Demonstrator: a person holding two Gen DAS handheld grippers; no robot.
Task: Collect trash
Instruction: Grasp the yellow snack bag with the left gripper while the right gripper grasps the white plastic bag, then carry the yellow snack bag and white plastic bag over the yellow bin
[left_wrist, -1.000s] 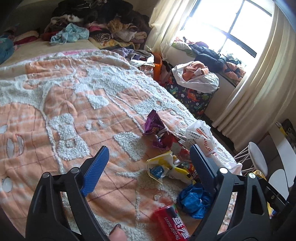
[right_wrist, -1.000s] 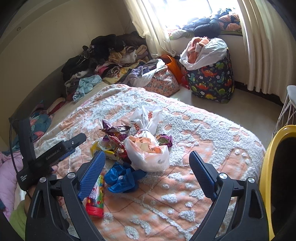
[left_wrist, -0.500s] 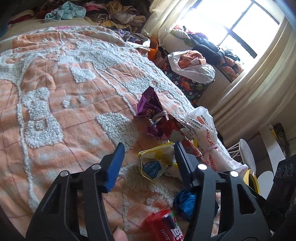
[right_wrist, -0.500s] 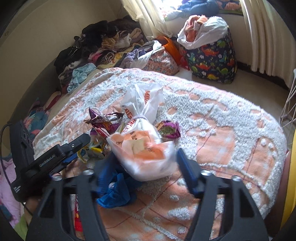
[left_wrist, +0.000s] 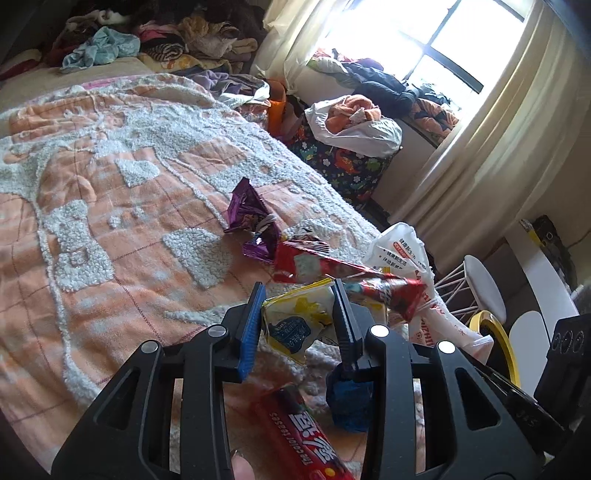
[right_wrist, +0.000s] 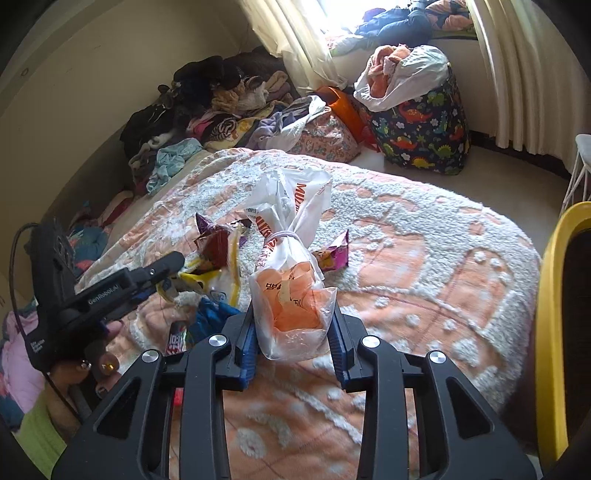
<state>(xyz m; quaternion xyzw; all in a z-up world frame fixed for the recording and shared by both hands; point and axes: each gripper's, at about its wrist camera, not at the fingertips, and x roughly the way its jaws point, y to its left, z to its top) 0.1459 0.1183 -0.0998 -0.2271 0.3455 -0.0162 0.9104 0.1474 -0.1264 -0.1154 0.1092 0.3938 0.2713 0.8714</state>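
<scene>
A heap of trash lies on the orange and white bedspread (left_wrist: 110, 206). My left gripper (left_wrist: 297, 314) is shut on a yellow and white snack wrapper (left_wrist: 295, 321), with a red wrapper (left_wrist: 332, 273) lifted beside it. My right gripper (right_wrist: 293, 328) is shut on a tied white plastic bag (right_wrist: 291, 295) with orange contents. The left gripper also shows in the right wrist view (right_wrist: 162, 273). A purple wrapper (left_wrist: 247, 210), a blue crumpled bag (left_wrist: 349, 402) and a red candy tube (left_wrist: 306, 439) lie on the bed. A second purple wrapper (right_wrist: 334, 254) lies behind the bag.
A yellow-rimmed bin (right_wrist: 550, 332) stands at the bed's right side. A dinosaur-print bag (right_wrist: 421, 129) full of clothes stands on the floor by the curtain. Heaps of clothes (right_wrist: 214, 107) lie along the wall. A white wire stool (left_wrist: 480, 291) stands beyond the bed.
Both grippers moved in on the trash heap and closed: the left on the yellow and white wrapper, the right on the tied white bag.
</scene>
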